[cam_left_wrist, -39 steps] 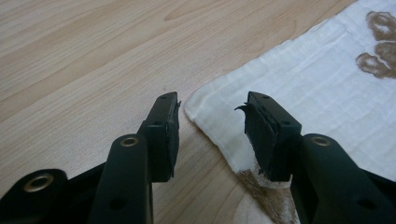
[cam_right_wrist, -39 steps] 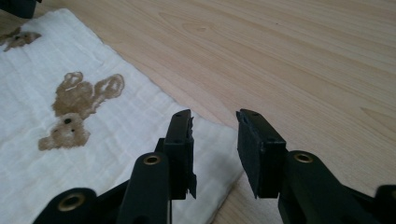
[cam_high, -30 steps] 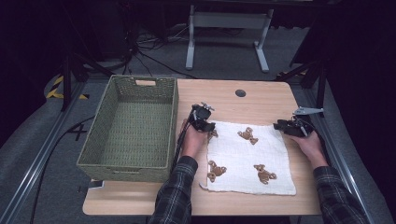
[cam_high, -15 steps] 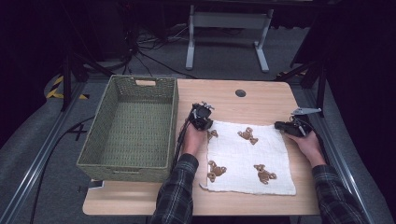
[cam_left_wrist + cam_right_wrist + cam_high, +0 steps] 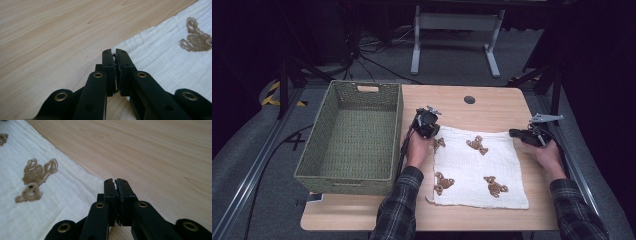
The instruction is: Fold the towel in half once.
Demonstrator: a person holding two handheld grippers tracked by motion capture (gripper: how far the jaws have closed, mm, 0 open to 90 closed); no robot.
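Observation:
A white cloth [image 5: 477,170] printed with brown bears lies flat on the wooden table [image 5: 492,107]. My left gripper [image 5: 433,132] is at the cloth's far left corner. In the left gripper view the jaws of my left gripper [image 5: 114,53] have just been closing and are now pinched together on that corner of the cloth [image 5: 160,57]. My right gripper [image 5: 514,133] is at the far right corner. Its jaws have also just been closing, and in the right gripper view my right gripper [image 5: 115,182] is shut on the edge of the cloth [image 5: 50,202].
A green woven basket [image 5: 398,125] stands on the left side of the table, close to my left hand. A small black round hole [image 5: 469,99] sits near the table's far edge. A metal stand [image 5: 457,30] is on the floor beyond.
Both hands have stayed at the cloth's far corners; the right gripper has edged slightly inward onto its corner. The cloth lies as before.

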